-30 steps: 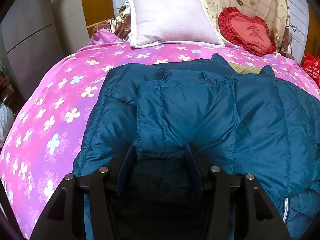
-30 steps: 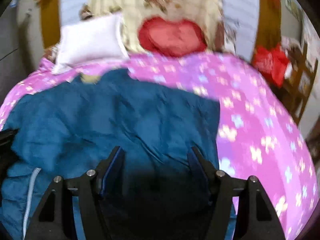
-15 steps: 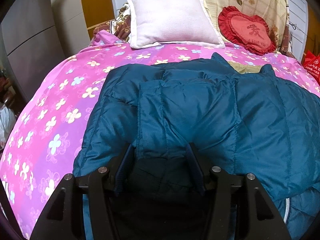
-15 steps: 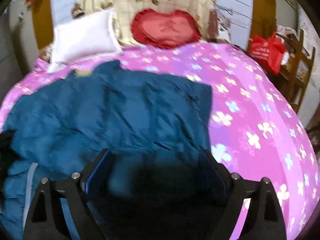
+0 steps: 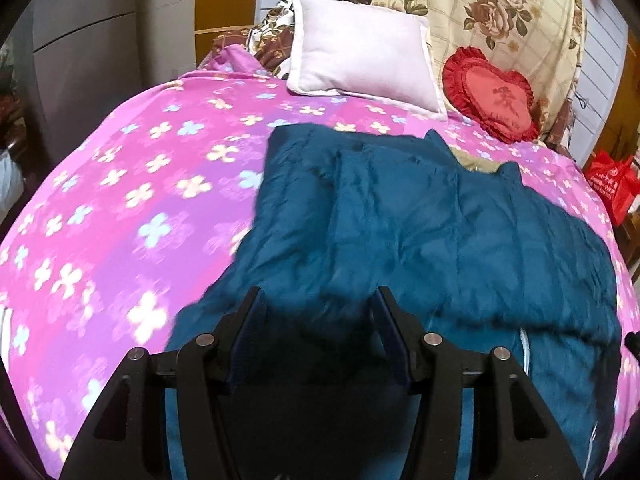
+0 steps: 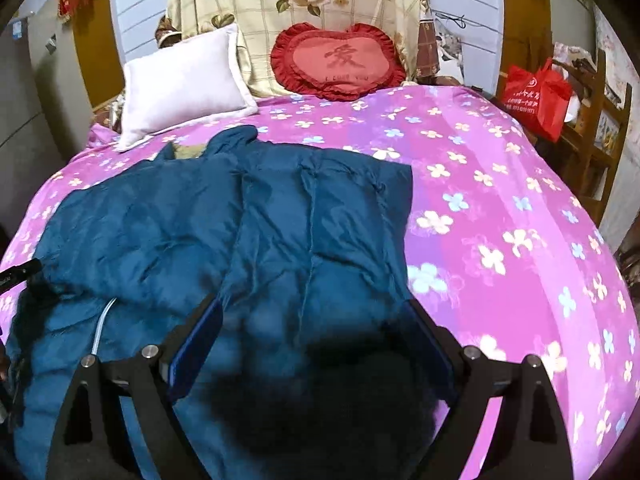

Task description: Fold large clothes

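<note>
A large teal quilted jacket (image 5: 420,220) lies spread on the bed, both sleeves folded in over its body; it also shows in the right wrist view (image 6: 248,224). My left gripper (image 5: 318,300) is open, its fingers apart just above the jacket's near left part, holding nothing. My right gripper (image 6: 314,312) is wide open above the jacket's near right part, empty. A white zipper line (image 6: 102,320) shows near the hem.
The bed has a pink flowered cover (image 5: 120,200). A white pillow (image 5: 364,60) and a red heart cushion (image 6: 340,60) lean at the headboard. A red bag (image 6: 536,92) sits on wooden furniture at the right. Grey cabinets (image 5: 88,52) stand left of the bed.
Both grippers have pulled back and up from the jacket. The right gripper has opened wider. The left view has swung left, showing more of the pink cover.
</note>
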Motion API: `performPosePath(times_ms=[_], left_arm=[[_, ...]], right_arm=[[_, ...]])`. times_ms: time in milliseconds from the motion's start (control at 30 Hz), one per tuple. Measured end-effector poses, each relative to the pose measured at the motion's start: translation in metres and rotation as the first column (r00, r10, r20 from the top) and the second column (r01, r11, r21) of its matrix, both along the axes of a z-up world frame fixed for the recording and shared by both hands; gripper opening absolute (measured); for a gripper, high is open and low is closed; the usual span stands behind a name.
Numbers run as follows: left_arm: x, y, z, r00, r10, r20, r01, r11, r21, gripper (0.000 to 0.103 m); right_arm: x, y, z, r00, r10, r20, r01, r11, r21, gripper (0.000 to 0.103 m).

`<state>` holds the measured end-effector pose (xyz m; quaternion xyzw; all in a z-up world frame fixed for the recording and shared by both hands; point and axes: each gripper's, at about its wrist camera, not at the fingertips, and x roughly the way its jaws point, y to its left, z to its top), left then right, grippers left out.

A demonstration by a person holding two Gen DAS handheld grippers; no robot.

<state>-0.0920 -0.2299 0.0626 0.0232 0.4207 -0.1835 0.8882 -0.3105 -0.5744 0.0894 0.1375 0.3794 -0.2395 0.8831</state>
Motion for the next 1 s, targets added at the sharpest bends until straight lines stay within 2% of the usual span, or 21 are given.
performPosePath(times_ms=[267, 400, 467, 567, 667, 733, 767, 833, 867, 933, 1000], left_arm=[[-0.033, 0.027, -0.003, 1.0, -0.016, 0.006, 0.015, 0.998, 0.053, 0.035], [-0.042, 0.035, -0.003, 1.0, 0.011, -0.02, -0.011, 1.0, 0.006, 0.035], [-0.047, 0.035, -0.006, 0.999, 0.024, -0.034, -0.025, 0.999, -0.024, 0.035], [-0.055, 0.031, -0.01, 0.999, 0.034, -0.018, -0.035, 0.999, -0.037, 0.035], [-0.061, 0.022, -0.015, 1.0, 0.013, 0.023, -0.013, 1.0, -0.014, 0.035], [-0.061, 0.018, -0.017, 0.999, -0.002, 0.042, 0.002, 1.0, 0.005, 0.035], [-0.061, 0.015, -0.02, 0.999, -0.012, 0.047, 0.011, 1.0, 0.014, 0.035], [-0.058, 0.013, -0.025, 0.999, -0.023, 0.034, 0.022, 1.0, 0.019, 0.035], [-0.055, 0.01, -0.029, 0.999, -0.031, 0.017, 0.03, 0.999, 0.023, 0.035], [-0.053, 0.007, -0.032, 0.999, -0.035, 0.011, 0.034, 0.999, 0.032, 0.035], [-0.054, 0.007, -0.03, 0.999, -0.043, 0.02, 0.042, 0.999, 0.032, 0.035]], right_arm=[[-0.043, 0.003, -0.006, 0.997, -0.01, -0.07, 0.009, 1.0, -0.011, 0.093], [-0.049, -0.007, -0.007, 0.998, -0.043, -0.054, 0.044, 0.999, 0.007, 0.093], [-0.044, -0.011, -0.008, 0.998, -0.052, -0.036, 0.053, 0.998, 0.03, 0.093], [-0.023, -0.019, -0.009, 0.997, -0.075, -0.03, 0.076, 0.997, 0.014, 0.093], [0.003, -0.039, -0.01, 0.992, -0.129, 0.006, 0.128, 0.991, 0.031, 0.094], [0.029, -0.057, -0.021, 0.987, -0.154, -0.036, 0.156, 0.986, 0.063, 0.095], [0.039, -0.064, -0.027, 0.986, -0.157, -0.061, 0.162, 0.983, 0.083, 0.087], [0.056, -0.076, -0.036, 0.988, -0.128, -0.081, 0.138, 0.982, 0.128, 0.06], [0.061, -0.077, -0.035, 0.989, -0.121, -0.082, 0.129, 0.987, 0.1, 0.054], [0.065, -0.078, -0.031, 0.985, -0.158, -0.066, 0.159, 0.987, 0.008, 0.05], [0.069, -0.078, -0.039, 0.982, -0.171, -0.086, 0.171, 0.985, 0.0, 0.05]])
